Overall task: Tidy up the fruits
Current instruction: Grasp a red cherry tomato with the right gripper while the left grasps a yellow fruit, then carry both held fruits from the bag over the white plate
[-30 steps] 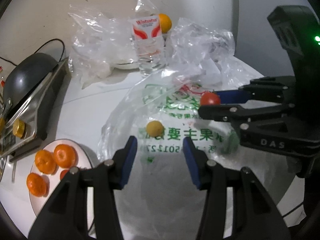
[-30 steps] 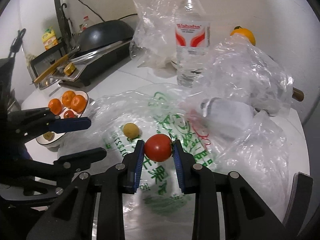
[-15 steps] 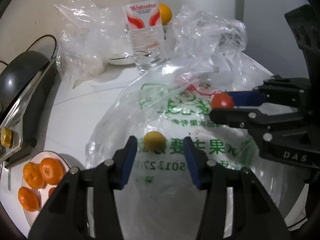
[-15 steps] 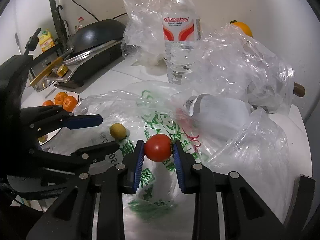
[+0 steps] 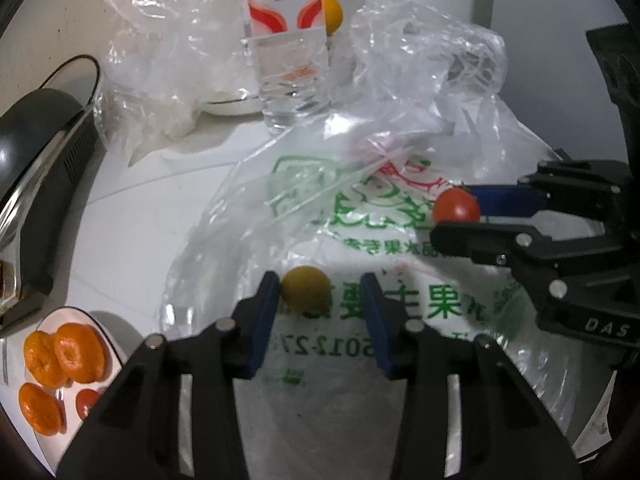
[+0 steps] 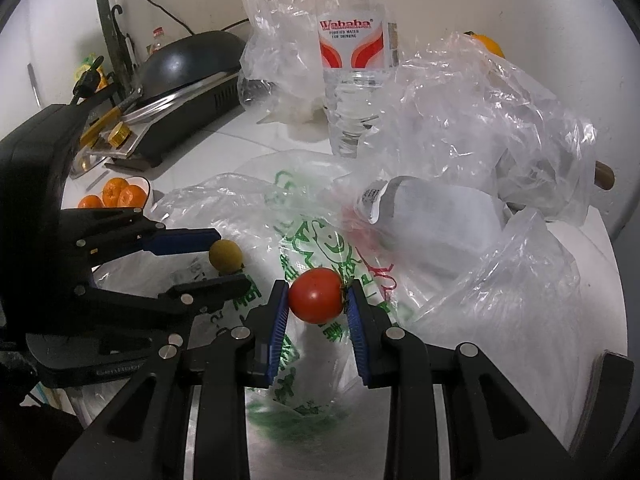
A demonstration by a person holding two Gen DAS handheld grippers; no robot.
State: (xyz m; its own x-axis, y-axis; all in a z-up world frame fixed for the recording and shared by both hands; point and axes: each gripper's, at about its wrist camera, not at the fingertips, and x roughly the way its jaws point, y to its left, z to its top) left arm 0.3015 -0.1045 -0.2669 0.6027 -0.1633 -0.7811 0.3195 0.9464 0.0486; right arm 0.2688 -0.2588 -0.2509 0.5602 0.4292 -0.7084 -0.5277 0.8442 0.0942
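- Nearest to you, your right gripper [image 6: 317,312] is holding the tomato [image 6: 316,295] pinched between both blue pads, lifted clear of the printed plastic bag [image 6: 320,240]; you seem to be keeping it parked there while the other hand works.
- Beside it, your left gripper [image 5: 320,312] is closing its jaws around the small yellow fruit [image 5: 306,287], which is lying on the same bag. The left pad is touching the fruit or just beside it, while the right pad is standing off with a gap, so nothing is being squeezed yet.
- You are probably coming in steeply from above because the fruit is sitting on loose, slippery film that could slide or bunch up under a sideways push.
- Off to your left, the white plate [image 5: 116,350] is holding peeled mandarins [image 5: 74,354] and something small and red, so that is likely where both fruits are heading.
- Further back, a water bottle [image 6: 354,68] is standing upright among crumpled clear bags [image 6: 480,120].
- At the far wall, an orange [image 5: 333,8] is peeking out behind the bottle, waiting to be sorted.
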